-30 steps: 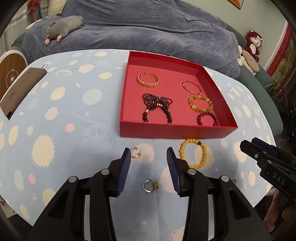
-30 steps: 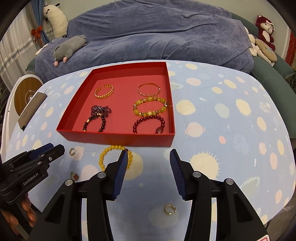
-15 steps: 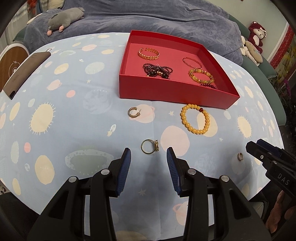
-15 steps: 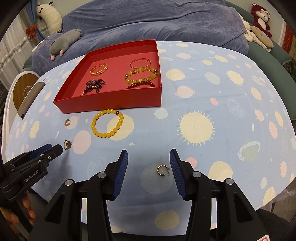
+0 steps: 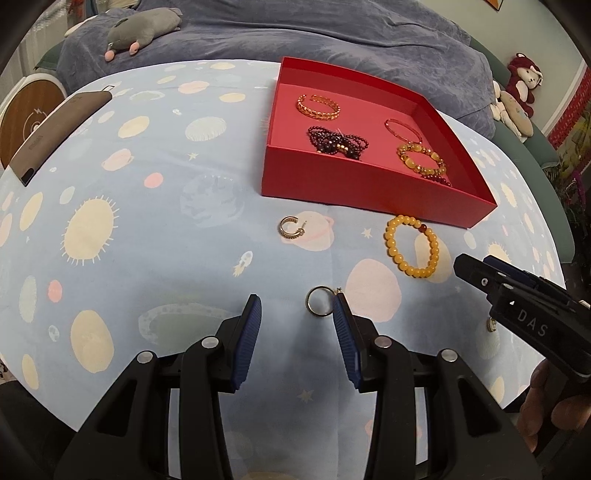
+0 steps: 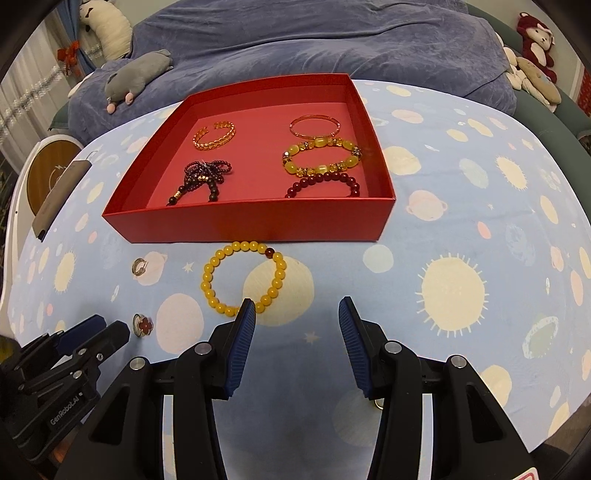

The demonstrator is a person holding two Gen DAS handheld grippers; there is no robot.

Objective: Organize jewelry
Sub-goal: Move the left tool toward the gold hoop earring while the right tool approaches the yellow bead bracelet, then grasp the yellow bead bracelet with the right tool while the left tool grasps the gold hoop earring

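Surface: a round table under a pale blue cloth printed with suns and planets point(image 5: 155, 206), spreading out ahead of both tools.
Room: beyond the table's far edge, a sofa draped in a blue-grey blanket point(image 6: 295, 44); a grey plush animal point(image 5: 142, 31) lies on it far left of the left tool, and a dark red plush monkey point(image 6: 535, 35) sits far right.
Side items: a flat brown case point(image 5: 55, 133) far left of the left tool; a round wooden-faced disc point(image 5: 27, 118) just past it.
Box: one shallow red cardboard box point(image 6: 243, 225), ahead of both tools, open-topped.
Bracelets in box: five — gold chain cuff point(image 6: 214, 134), thin rose-gold bangle point(image 6: 314, 125), yellow-stone beaded bracelet point(image 6: 321, 155), dark red beaded bracelet point(image 6: 323, 182), dark garnet bead strand point(image 6: 201, 177) bunched up.
Bracelets on cloth: one, a yellow bead bracelet with one dark red bead point(image 6: 243, 280), just in front of the box wall, touching the tip of the right tool's left finger in its view.
Small pieces on cloth: one gold ring with a red clover face point(image 5: 319, 306), one gold hoop earring point(image 5: 290, 229), one gold piece mostly hidden beside the right tool.
Left gripper point(image 5: 297, 328): jaws apart, nothing clamped; the ring lies on the cloth just inside its right fingertip.
Right gripper point(image 6: 297, 325): jaws apart, empty, bare cloth between them.
Hand: fingers point(image 5: 546, 406) wrap the right tool's handle.
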